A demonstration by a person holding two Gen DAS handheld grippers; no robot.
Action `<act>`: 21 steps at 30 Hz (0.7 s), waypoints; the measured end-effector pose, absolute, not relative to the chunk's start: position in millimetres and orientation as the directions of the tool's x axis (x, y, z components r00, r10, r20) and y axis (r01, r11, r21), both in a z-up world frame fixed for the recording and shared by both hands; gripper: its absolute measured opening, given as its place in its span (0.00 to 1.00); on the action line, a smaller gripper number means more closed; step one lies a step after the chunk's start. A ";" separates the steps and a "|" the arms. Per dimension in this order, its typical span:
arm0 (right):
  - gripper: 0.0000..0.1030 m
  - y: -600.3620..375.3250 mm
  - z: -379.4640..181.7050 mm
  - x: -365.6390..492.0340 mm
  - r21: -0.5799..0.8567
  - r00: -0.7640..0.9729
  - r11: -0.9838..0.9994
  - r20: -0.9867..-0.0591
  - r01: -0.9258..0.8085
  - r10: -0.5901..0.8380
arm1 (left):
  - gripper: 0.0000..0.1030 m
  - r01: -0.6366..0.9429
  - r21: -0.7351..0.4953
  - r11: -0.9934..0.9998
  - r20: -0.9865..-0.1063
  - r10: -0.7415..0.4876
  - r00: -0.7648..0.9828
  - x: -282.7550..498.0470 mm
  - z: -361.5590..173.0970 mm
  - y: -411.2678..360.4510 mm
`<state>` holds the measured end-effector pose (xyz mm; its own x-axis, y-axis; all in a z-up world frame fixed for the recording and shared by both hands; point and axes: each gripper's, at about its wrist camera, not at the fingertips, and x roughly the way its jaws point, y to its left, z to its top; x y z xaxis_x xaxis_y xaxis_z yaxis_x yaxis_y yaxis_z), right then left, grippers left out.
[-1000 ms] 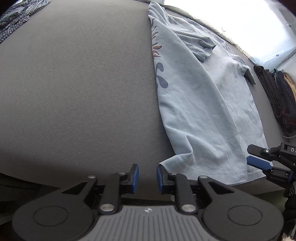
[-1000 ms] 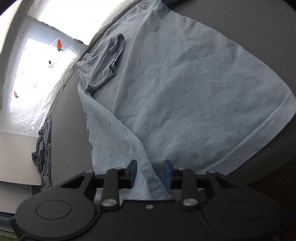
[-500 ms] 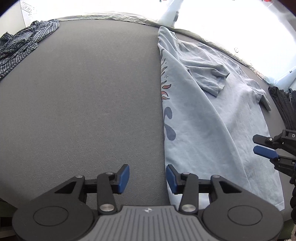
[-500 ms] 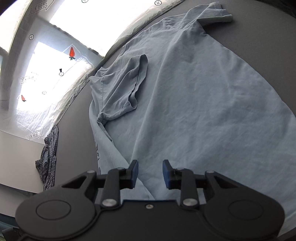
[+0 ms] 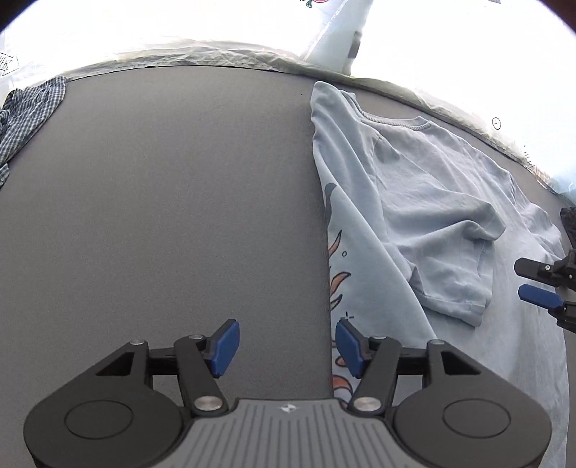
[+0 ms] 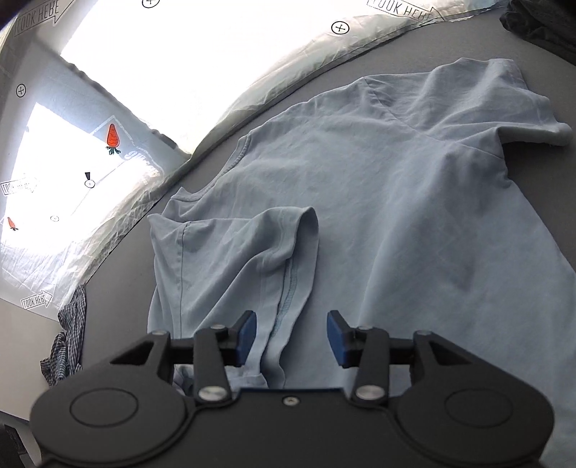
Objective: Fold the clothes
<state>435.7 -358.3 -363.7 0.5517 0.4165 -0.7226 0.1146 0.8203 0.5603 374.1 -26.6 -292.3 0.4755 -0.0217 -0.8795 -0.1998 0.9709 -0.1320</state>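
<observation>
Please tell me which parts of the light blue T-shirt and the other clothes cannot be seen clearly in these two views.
- T-shirt hem: cut off by the lower edge, both views.
- Printed design: left wrist view, mostly folded under; not visible in the right wrist view.
- Checked garment: cut by the left edge.
- Dark clothes: only a corner, top right edge.

A grey worktop (image 5: 162, 216) fills most of both views. Past its far edge hangs a bright white sheet (image 6: 201, 72) printed with an orange carrot (image 6: 112, 136), crossed circles and "LOOK HERE" arrows.
</observation>
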 end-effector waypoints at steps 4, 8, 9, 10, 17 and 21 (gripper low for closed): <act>0.46 -352.8 -369.1 478.2 0.543 0.592 0.832 -0.709 0.112 0.383 | 0.59 -0.179 -0.121 0.976 -0.863 -0.014 0.504 428.9 -294.2 -22.1; 0.47 -335.8 -374.8 502.4 0.471 0.572 0.879 -0.743 0.075 0.349 | 0.61 -0.188 -0.124 0.974 -0.849 -0.006 0.529 475.2 -297.4 -18.0; 0.47 -332.7 -375.6 505.6 0.458 0.559 0.886 -0.753 0.069 0.346 | 0.61 -0.189 -0.126 0.974 -0.846 -0.006 0.534 484.9 -298.2 -17.5; 0.47 -330.7 -375.4 507.0 0.453 0.555 0.890 -0.756 0.059 0.347 | 0.61 -0.184 -0.128 0.975 -0.843 -0.009 0.538 492.5 -298.8 -17.8; 0.19 -314.3 -370.8 513.3 0.355 0.503 0.932 -0.794 -0.073 0.342 | 0.61 -0.090 -0.148 0.985 -0.797 -0.065 0.601 551.8 -305.7 -30.1; 0.10 -316.5 -364.0 514.7 0.387 0.527 0.918 -0.763 -0.090 0.374 | 0.48 -0.082 -0.144 0.986 -0.783 -0.063 0.619 579.4 -314.3 -39.5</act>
<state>514.7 -316.4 -364.0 0.5269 0.3739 -0.7632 -0.0901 0.9175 0.3873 579.4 -39.5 -314.3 0.6189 -0.0628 -0.7829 -0.0815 0.9863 -0.1436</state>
